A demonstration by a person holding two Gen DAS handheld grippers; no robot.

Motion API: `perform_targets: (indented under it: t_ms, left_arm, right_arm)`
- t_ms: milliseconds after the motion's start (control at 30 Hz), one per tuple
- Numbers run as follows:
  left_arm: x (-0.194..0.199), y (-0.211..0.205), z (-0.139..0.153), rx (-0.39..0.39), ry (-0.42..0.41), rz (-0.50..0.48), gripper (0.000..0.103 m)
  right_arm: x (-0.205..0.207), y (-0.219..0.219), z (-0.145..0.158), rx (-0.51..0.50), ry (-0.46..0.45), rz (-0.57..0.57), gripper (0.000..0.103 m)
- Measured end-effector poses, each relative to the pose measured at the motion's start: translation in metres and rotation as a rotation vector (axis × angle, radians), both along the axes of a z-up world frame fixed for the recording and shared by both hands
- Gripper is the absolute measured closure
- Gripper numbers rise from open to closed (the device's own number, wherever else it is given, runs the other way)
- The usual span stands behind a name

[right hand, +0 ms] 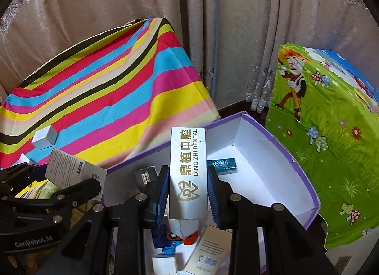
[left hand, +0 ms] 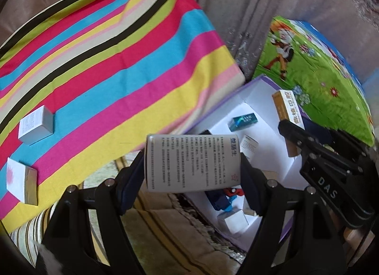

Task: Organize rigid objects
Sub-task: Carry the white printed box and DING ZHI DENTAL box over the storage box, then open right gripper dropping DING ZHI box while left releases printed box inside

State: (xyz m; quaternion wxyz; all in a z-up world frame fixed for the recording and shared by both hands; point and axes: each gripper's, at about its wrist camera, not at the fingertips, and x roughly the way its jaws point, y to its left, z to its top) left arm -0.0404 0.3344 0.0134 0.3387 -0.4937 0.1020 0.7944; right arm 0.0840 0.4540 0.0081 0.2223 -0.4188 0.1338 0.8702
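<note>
Boxes are what is being sorted here, into a purple-edged storage box with a white inside.

Left wrist view: the left gripper point(left hand: 193, 173) has its jaws clamped on a white printed carton point(left hand: 193, 162), held crosswise, its long axis running from pad to pad. It hangs over the near-left rim of the storage box point(left hand: 260, 99), so the drop point seems to lie ahead and to the right. Two small boxes, a grey-white box point(left hand: 35, 126) and a pink-marked box point(left hand: 21, 180), wait on the striped cloth point(left hand: 118, 57).

Right wrist view: the right gripper point(right hand: 188, 194) grips a tall dental carton point(right hand: 188, 168), its long axis pointing away along the fingers, already above the open box. This hand looks nearer to a release. A teal carton point(right hand: 222, 162) lies inside, just beyond.

Only the left view shows the pink-marked box clearly; only the right view shows the far inner walls of the storage box and the bare floor left for both cartons.
</note>
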Motion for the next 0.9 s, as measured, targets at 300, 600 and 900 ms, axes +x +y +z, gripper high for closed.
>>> perform_targets:
  t_ms: [300, 600, 900]
  left_arm:
    - [0.012, 0.006, 0.001, 0.012, 0.005, -0.071, 0.026]
    - [0.021, 0.017, -0.003, 0.028, -0.042, -0.155, 0.022]
    - [0.013, 0.006, -0.005, 0.061, -0.105, -0.105, 0.016]
  right_arm:
    - [0.004, 0.005, -0.002, 0.008, -0.010, -0.016, 0.071]
    - [0.011, 0.010, -0.006, -0.004, -0.018, -0.050, 0.070]
    - [0.008, 0.009, -0.008, -0.014, -0.025, -0.049, 0.051]
